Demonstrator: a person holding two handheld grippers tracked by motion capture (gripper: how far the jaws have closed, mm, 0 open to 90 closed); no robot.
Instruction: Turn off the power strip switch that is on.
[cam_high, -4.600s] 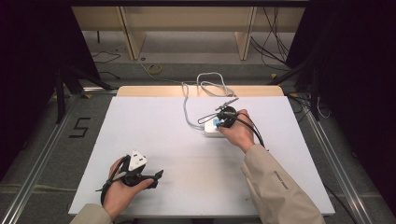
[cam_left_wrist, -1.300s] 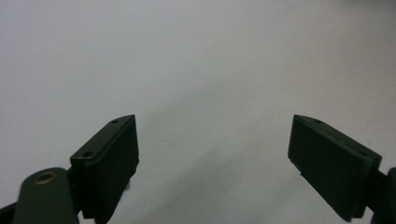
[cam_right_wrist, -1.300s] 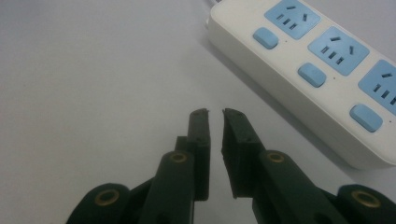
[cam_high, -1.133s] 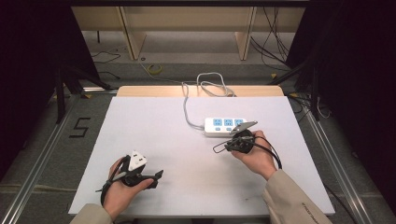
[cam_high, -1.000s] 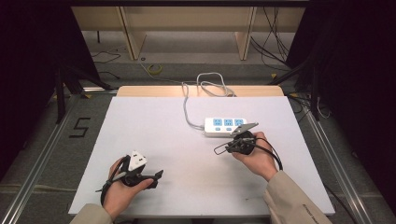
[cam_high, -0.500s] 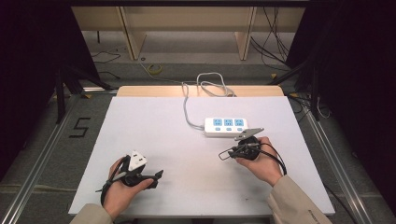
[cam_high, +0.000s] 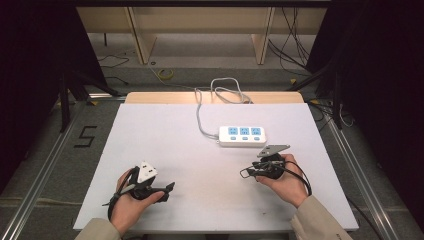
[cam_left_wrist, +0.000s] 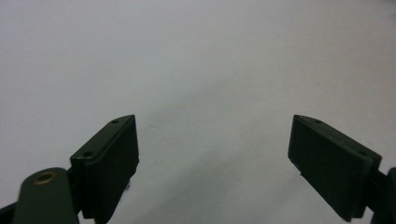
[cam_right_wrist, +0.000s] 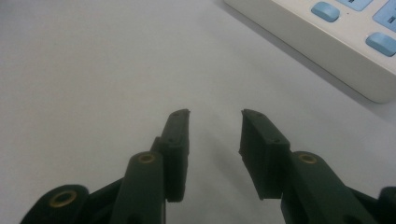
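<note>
Table (cam_high: 165, 130) white, matte, with a bare wooden strip along its far edge. Dark room around it; grey floor with a "5" mark (cam_high: 86, 136) at left, wooden shelf legs (cam_high: 137, 30) and loose cables beyond the far edge.

Left gripper (cam_high: 165, 189) held in the left hand (cam_high: 131, 202) near the front-left of the table, resting low over the surface; in the left gripper view its jaws stand wide apart, released, with plain table between them.

Power strip (cam_high: 242, 136) white with three blue sockets, lies flat right of centre toward the far side, its grey cord (cam_high: 200, 112) running back to a coil at the far edge. No containers on the table.

Right gripper (cam_high: 246, 172) in the right hand (cam_high: 285, 180), just in front of the strip and apart from it. Jaws part-open with a narrow gap, gripping nothing; strip's corner (cam_right_wrist: 336, 42) sits up-right in the right gripper view.
</note>
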